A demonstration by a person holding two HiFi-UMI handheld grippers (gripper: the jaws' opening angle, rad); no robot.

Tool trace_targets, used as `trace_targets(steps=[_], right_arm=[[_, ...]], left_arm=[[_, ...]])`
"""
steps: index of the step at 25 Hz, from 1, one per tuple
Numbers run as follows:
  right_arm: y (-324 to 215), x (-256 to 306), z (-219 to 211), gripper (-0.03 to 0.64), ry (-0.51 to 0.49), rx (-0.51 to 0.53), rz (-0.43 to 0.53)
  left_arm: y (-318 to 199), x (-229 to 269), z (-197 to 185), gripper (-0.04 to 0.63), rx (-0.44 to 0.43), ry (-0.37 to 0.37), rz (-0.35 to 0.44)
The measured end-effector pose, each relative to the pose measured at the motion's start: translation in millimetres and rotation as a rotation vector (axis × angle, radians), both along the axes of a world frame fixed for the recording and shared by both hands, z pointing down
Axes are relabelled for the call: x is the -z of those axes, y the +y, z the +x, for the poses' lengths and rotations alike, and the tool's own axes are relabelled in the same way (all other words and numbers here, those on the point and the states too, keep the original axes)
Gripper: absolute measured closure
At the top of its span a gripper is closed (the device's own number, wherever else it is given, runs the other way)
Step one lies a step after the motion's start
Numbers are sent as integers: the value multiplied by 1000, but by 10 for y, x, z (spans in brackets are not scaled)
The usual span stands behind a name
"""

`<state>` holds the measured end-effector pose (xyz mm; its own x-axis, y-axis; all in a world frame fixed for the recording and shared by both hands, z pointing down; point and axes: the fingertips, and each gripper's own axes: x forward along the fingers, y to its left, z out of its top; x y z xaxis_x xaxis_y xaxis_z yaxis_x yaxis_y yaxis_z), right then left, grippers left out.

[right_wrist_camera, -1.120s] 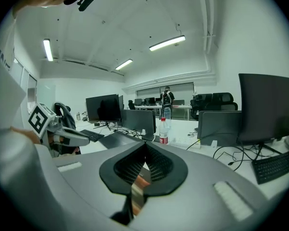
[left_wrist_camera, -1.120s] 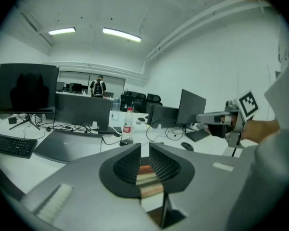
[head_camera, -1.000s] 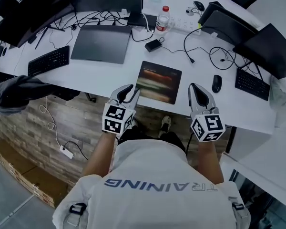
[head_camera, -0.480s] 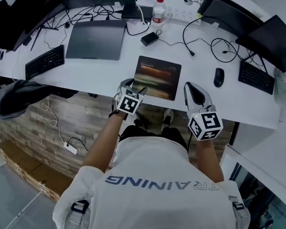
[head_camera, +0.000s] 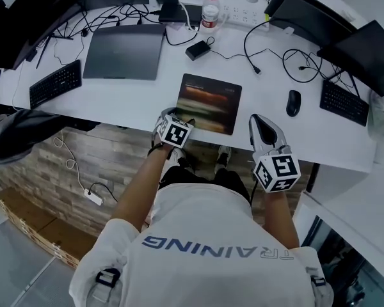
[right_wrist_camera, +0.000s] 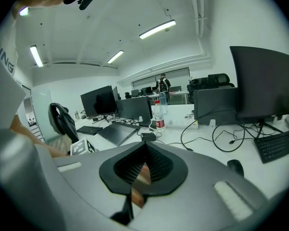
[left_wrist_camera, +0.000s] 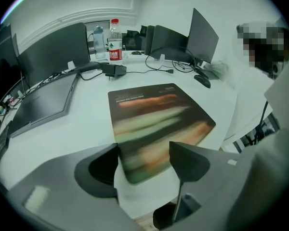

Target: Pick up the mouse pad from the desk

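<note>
The mouse pad [head_camera: 208, 98], dark with blurred orange and green streaks, lies flat near the front edge of the white desk [head_camera: 141, 101]. My left gripper [head_camera: 181, 120] tips steeply down at the pad's near left corner. Its jaws are opening, and in the left gripper view the pad [left_wrist_camera: 154, 114] has its near corner between them, with the left gripper [left_wrist_camera: 144, 150] pads not pressing on it. My right gripper [head_camera: 258, 121] hovers to the right of the pad at the desk's front edge. In the right gripper view the right gripper [right_wrist_camera: 143, 163] has its jaws together, holding nothing.
A closed laptop [head_camera: 123, 52] and a keyboard [head_camera: 54, 84] lie to the left. A black mouse [head_camera: 293, 103], cables and a second keyboard [head_camera: 342, 104] are to the right. A water bottle [head_camera: 208, 11] and a power adapter [head_camera: 196, 50] sit behind the pad.
The left gripper has dropped and tipped down onto the pad's near left corner, and its jaws have spread. The right gripper has sunk slightly.
</note>
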<state>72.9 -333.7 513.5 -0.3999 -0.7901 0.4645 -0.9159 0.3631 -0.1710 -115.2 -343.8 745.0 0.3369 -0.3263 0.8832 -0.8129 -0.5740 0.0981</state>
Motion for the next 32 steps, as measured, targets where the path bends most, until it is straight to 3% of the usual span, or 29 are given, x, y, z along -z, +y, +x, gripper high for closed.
trace_targets(steps=[4, 10, 19, 26, 29, 32], right_arm=[[54, -59, 23, 601, 2, 0, -20], [72, -112, 24, 601, -6, 1, -47], [114, -155, -58, 601, -21, 13, -60], [173, -169, -24, 601, -18, 13, -69], [182, -162, -6, 601, -21, 6, -66], [180, -168, -21, 601, -22, 7, -54]], left_arm=[[22, -16, -10, 273, 18, 1, 0], [-29, 7, -69, 337, 68, 9, -10], [66, 11, 61, 527, 68, 3, -20], [74, 39, 93, 554, 55, 11, 3], [61, 67, 93, 560, 60, 43, 5], [-56, 223, 80, 563, 68, 90, 56]])
